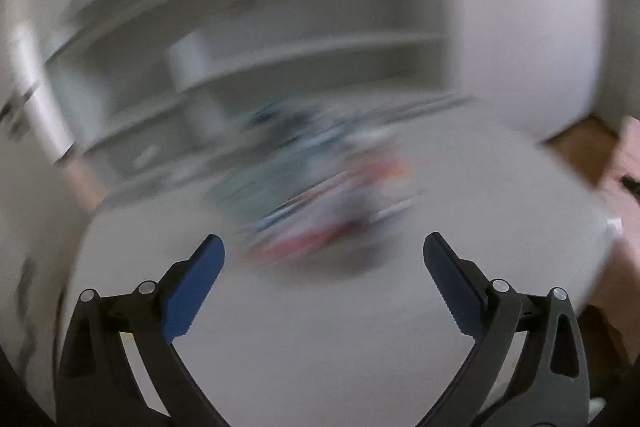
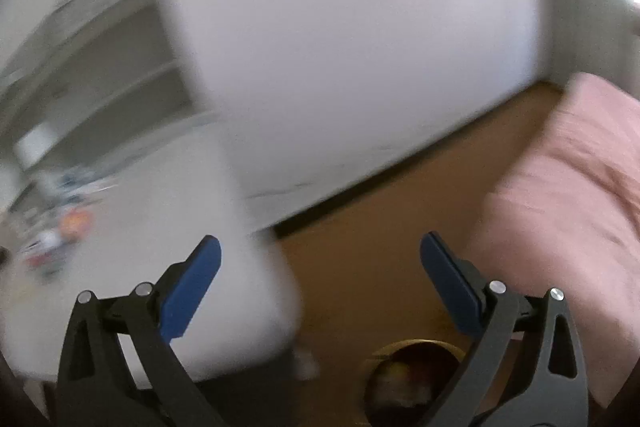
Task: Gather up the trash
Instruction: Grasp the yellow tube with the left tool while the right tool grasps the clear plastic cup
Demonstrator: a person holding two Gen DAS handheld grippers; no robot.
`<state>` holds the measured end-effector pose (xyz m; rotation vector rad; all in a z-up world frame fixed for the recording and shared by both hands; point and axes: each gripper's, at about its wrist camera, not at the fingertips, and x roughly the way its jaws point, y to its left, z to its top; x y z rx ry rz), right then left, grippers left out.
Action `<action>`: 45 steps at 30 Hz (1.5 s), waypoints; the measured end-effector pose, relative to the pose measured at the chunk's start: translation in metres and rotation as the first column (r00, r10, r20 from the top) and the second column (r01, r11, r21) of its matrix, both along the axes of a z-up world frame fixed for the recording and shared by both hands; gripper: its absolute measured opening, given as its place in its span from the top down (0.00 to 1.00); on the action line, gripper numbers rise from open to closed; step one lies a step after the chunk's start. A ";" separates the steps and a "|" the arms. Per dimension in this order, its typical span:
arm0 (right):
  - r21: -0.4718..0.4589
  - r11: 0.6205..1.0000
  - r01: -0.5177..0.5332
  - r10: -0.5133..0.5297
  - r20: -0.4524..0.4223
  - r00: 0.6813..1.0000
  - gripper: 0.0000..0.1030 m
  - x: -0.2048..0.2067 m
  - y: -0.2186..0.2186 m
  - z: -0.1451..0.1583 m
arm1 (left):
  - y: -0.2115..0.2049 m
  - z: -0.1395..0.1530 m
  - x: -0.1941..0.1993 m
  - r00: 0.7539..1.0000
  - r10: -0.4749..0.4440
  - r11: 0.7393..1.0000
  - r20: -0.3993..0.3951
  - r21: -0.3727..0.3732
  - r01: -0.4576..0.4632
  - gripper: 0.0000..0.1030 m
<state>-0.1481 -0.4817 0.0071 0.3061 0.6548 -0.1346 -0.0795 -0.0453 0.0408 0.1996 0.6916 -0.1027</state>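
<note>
1. Nearest the lenses, the left gripper [image 1: 324,247] and right gripper [image 2: 320,247] both gape wide, holding nothing.
2. Below the right one stands a round bin [image 2: 416,347].
3. Farther off, blurred trash [image 1: 320,211] lies mid-table [image 1: 280,347].
4. Beyond stand shelves [image 1: 280,67].

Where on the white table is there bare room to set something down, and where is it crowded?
Bare: the near stretch of the white table between the left tool and the blurred litter pile, plus the table's right side. Crowded: the middle toward the shelves. The right tool, open, sits over bare wooden floor beside a pink cloth.
</note>
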 end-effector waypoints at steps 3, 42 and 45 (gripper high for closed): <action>0.015 0.985 -0.172 0.171 0.004 0.985 0.06 0.035 0.058 0.006 | 0.077 -0.019 0.004 0.987 0.146 0.988 -0.070 0.054 -0.143 0.06; -0.032 0.797 -0.603 0.590 -0.168 0.790 0.70 0.162 0.294 -0.012 | 0.153 -0.060 0.055 0.977 0.007 0.983 -0.213 -0.175 -0.046 0.80; -0.026 0.801 -0.598 0.588 -0.150 0.795 0.70 0.162 0.289 -0.007 | 0.150 -0.055 0.055 0.980 0.005 0.983 -0.196 -0.177 -0.041 0.80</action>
